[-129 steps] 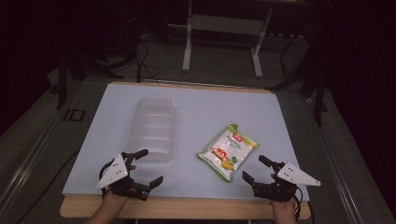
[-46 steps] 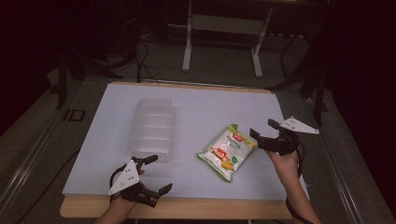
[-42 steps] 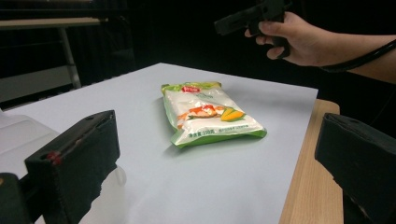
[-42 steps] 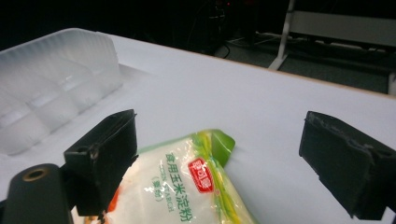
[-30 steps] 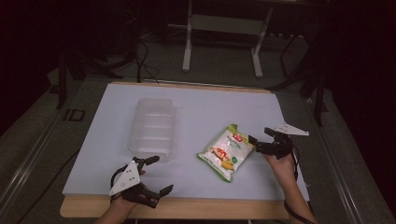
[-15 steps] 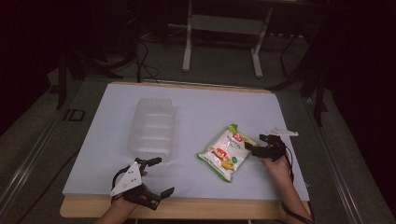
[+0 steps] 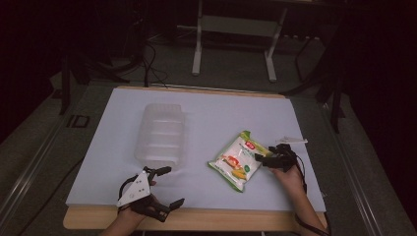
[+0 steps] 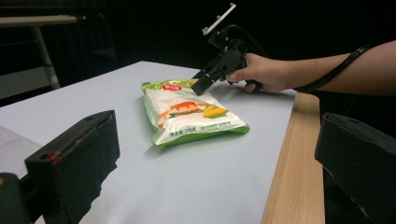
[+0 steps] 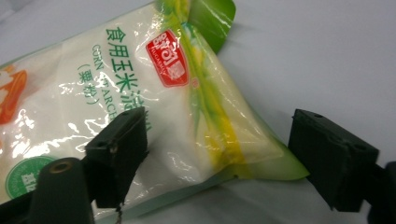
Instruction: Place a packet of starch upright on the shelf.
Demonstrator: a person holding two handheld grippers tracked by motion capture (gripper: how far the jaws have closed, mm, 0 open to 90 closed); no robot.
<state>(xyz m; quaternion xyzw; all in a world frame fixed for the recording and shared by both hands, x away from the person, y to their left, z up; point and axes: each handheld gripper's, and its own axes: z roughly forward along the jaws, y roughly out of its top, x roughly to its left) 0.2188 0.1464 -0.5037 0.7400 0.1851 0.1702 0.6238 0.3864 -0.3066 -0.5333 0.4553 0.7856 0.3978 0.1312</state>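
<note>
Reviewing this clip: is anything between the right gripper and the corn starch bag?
Nothing visible. The right gripper is open with its jaws straddling the near edge of the corn starch bag, one jaw over the bag and the other beside it on the bare white table.

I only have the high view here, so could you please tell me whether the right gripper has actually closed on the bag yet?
Observer: Not yet. In the right gripper view the right gripper stands open, one jaw over the starch bag, the other over bare table beyond its edge.
Operator: Thank you. Which part of the bag lies between the jaws?
Observer: The side edge with the yellow and green stripe, below the red logo.
Operator: And is the left gripper doing anything?
Observer: The left gripper is open and looks toward the bag from the table's wooden edge, with nothing between its jaws.
</note>
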